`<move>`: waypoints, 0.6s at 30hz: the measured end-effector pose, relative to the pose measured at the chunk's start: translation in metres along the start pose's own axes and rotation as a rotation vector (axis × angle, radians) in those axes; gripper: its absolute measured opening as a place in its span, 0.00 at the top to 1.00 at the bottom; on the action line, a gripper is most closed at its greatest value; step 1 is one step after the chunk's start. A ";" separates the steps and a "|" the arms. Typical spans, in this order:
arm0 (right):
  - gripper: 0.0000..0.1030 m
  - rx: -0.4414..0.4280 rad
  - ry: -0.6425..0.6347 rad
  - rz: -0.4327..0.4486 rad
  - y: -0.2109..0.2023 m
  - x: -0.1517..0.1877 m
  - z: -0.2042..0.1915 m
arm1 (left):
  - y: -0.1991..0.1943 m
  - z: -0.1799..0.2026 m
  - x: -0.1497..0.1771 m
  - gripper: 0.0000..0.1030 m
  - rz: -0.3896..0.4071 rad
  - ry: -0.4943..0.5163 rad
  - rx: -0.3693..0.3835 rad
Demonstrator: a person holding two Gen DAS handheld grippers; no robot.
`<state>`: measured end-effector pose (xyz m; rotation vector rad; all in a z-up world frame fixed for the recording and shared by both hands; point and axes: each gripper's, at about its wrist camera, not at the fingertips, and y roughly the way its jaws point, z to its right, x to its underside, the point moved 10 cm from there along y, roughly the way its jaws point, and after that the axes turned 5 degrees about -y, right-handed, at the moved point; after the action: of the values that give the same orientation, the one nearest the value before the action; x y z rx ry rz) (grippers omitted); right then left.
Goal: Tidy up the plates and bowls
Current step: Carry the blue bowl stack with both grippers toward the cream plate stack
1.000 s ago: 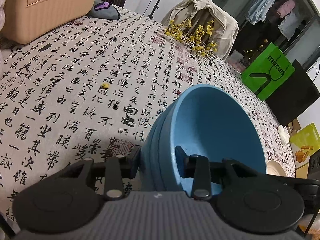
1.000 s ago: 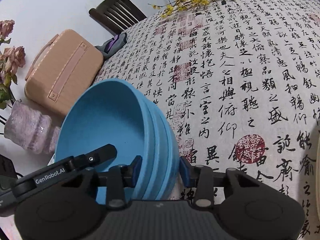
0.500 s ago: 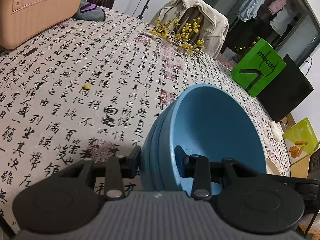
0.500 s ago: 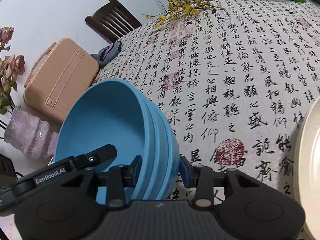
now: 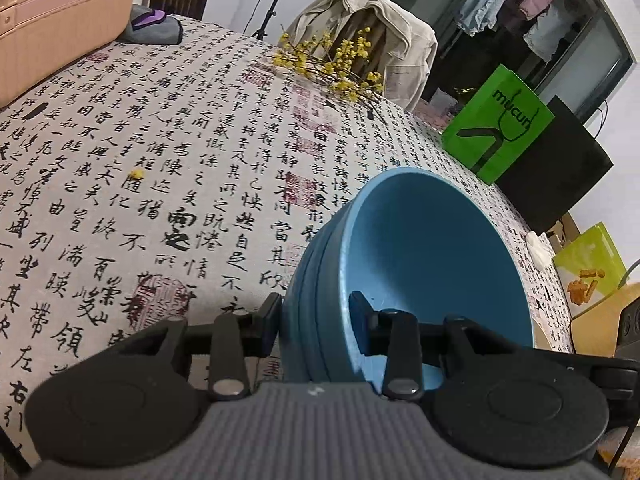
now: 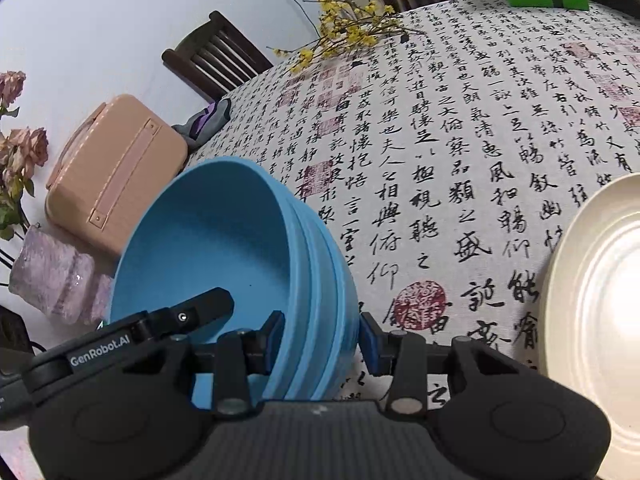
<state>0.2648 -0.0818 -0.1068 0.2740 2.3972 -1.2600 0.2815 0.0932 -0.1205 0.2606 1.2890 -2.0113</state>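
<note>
The nested blue bowls (image 5: 420, 264) are clamped by the rim in the left claw (image 5: 314, 322) and the right claw (image 6: 322, 336), so uneven pull risks slippage onto the worktop (image 5: 160, 168).

The middle of the worktop (image 5: 168, 168) lay open for passage, bounded by the peach case (image 6: 116, 172) at one edge, yellow flower sprigs (image 5: 332, 68) at the far edge, and a cream plate (image 6: 600, 300) near the blue bowls (image 6: 240, 260).
</note>
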 end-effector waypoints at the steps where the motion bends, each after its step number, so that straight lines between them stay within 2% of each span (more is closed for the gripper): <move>1: 0.62 0.001 0.002 0.002 -0.002 0.000 0.002 | 0.000 0.002 0.001 0.65 -0.001 0.003 0.003; 18: 0.62 0.026 0.025 0.041 -0.031 0.001 0.032 | 0.007 0.040 0.013 0.65 -0.014 0.045 0.034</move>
<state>0.2610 -0.1254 -0.1004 0.3468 2.3851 -1.2776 0.2850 0.0518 -0.1133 0.3157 1.2881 -2.0515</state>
